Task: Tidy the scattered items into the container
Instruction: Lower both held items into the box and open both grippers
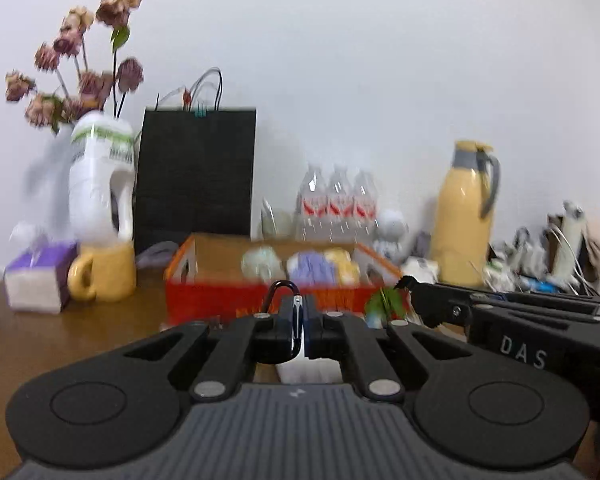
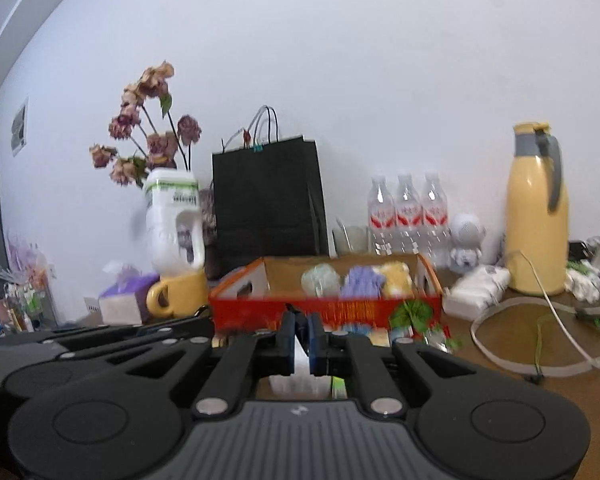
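Ahead, mug (image 1: 102, 276) flanks red box (image 1: 220, 296).

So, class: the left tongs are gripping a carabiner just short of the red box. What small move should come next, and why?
Probably carry the left tongs forward over the red box, then open them. They are shut on the carabiner, which is not yet over the box.

brown wooden table (image 2: 500, 384) | centre: red cardboard box (image 2: 324, 314) | left side: yellow mug (image 2: 178, 294), purple tissue box (image 2: 124, 300) | back edge: black bag (image 2: 268, 204), water bottles (image 2: 408, 216), yellow thermos (image 2: 536, 216)
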Demonstrator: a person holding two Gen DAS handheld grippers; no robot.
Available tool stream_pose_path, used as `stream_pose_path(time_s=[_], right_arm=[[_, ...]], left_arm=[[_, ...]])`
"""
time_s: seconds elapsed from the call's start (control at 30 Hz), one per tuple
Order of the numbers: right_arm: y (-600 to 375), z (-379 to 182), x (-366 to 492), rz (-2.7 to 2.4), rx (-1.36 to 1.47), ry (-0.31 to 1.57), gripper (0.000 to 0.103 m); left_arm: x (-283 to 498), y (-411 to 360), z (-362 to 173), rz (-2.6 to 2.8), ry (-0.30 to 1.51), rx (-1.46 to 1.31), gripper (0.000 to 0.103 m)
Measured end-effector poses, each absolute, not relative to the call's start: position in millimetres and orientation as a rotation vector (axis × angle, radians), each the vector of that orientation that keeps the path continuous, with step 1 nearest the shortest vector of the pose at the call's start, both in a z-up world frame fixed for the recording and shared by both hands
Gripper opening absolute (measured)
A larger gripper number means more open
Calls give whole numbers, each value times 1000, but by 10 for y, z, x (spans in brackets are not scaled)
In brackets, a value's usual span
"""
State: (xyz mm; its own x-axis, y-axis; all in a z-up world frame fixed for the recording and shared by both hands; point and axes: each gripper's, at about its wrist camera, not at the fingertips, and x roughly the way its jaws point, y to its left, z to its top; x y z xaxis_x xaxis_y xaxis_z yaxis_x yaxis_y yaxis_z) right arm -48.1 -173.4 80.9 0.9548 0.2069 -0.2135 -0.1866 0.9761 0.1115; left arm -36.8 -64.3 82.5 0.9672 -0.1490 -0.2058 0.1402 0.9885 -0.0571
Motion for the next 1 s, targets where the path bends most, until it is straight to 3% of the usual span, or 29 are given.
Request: stream_pose_path(time_s=[0.17,0.37,0.53,0.8,1.0], right_arm=[[-1794,1185,399,260,131,236,4],[-1904,1355,1320,246,163,322,4],[-2012,1316,1998,244,197,499,4],[-2139,1030,3164,214,208,880,4],[-2112,593,3631,204,259,1079,4]], left_arm=[[513,-706,1242,-102,155,-49,6],[1289,-531,1532,-80,237,-125,5],[1989,-448,1552,-118,459,-143,5],[3205,-531,1119,-174,878,-186,5],[3626,-501,599,-122,1057,-204,6]])
